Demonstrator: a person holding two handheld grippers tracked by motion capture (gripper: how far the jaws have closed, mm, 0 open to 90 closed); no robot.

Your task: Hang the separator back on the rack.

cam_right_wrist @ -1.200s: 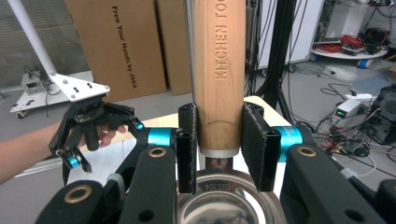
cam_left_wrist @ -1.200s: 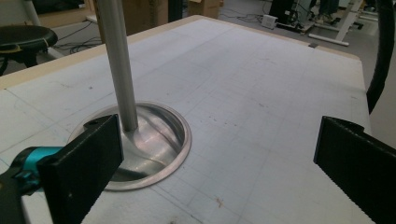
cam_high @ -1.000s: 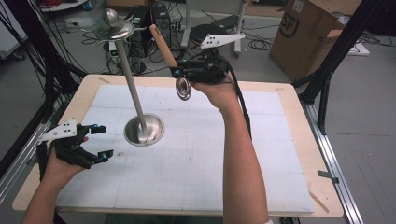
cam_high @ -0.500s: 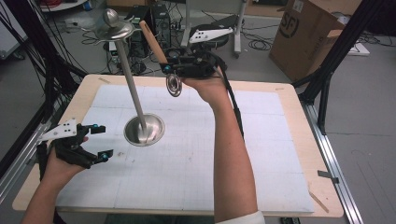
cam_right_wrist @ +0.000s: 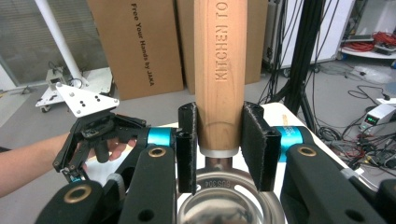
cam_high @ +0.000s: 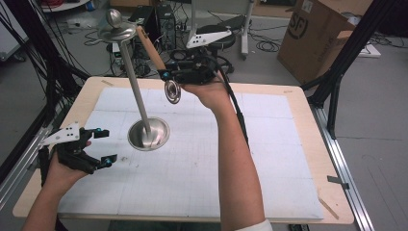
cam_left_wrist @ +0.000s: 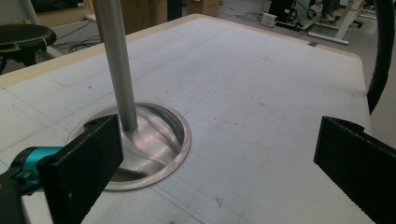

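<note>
A steel stand rises from the white mat: a round base [cam_high: 148, 134] [cam_left_wrist: 154, 140], a tall pole [cam_high: 134, 86] [cam_left_wrist: 116, 60], and a disc with a ball on top [cam_high: 115, 29]. My right gripper [cam_high: 166, 75] [cam_right_wrist: 219, 144] is raised above the far side of the table, shut on a utensil's wooden handle [cam_high: 150, 48] [cam_right_wrist: 219, 70]. The handle points up, close beside the stand's top. The utensil's round steel head [cam_high: 172, 91] [cam_right_wrist: 229, 205] hangs below the jaws. My left gripper [cam_high: 106, 145] [cam_left_wrist: 219, 168] rests low at the table's left, open with nothing between its jaws, just left of the base.
A white gridded mat covers the wooden table [cam_high: 288, 96]. Behind the table stand a cardboard box [cam_high: 317, 38], black frame legs [cam_high: 337, 82] and tangled cables on the floor. A metal rail runs along the table's right side [cam_high: 346, 168].
My right hand has carried the utensil leftward, bringing its handle nearer the stand's top. The left hand and the stand have stayed put.
</note>
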